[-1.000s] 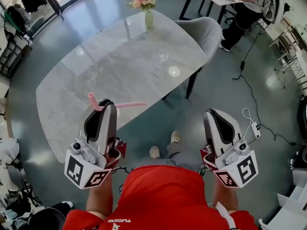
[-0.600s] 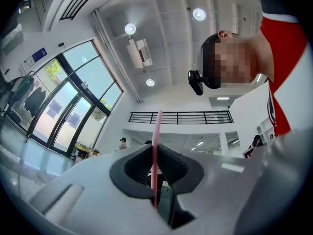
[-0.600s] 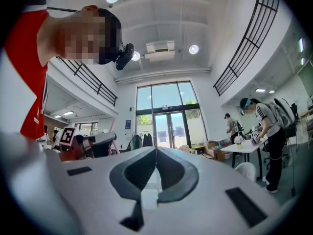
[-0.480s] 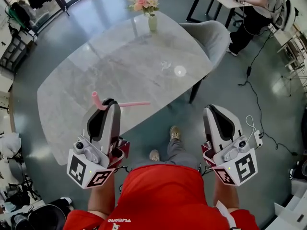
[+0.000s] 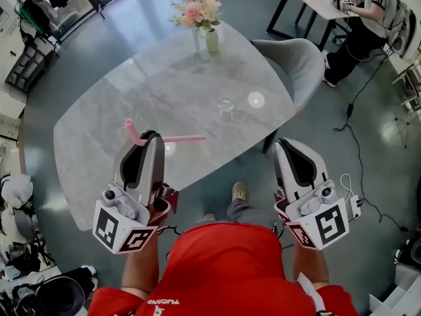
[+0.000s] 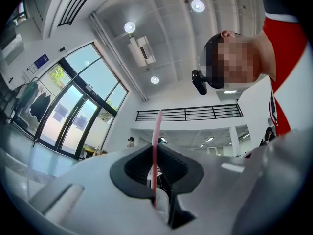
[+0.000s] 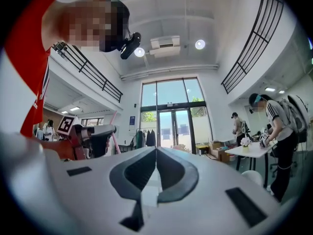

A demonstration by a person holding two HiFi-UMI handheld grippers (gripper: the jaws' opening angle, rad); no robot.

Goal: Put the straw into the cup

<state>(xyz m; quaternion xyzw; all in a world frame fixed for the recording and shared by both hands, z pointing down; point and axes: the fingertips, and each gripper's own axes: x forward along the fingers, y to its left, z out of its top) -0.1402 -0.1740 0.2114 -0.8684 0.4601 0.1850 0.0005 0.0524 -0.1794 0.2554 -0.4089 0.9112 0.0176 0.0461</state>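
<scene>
Jaws of the left gripper (image 5: 147, 138) pinch the pink straw (image 5: 184, 137), head view; the bent end pokes out left and the long end points right over the counter (image 5: 125, 84). The clear cup (image 5: 225, 105) stands upright on the counter, well apart from the straw, with nothing in it. Against a second ago the counter and cup sit nearer in frame, so the person has closed in; the grip on the straw is unchanged. Right gripper (image 5: 285, 145) hangs off the counter edge over the floor.

Left gripper view: the straw runs upright through the jaws, clamped tight; camera tips up at the ceiling, no cup in sight.

Right gripper view: jaws pressed together, nothing between them.

Judgement: approach only; the straw needs carrying across, tipping upright and lowering into the cup.
</scene>
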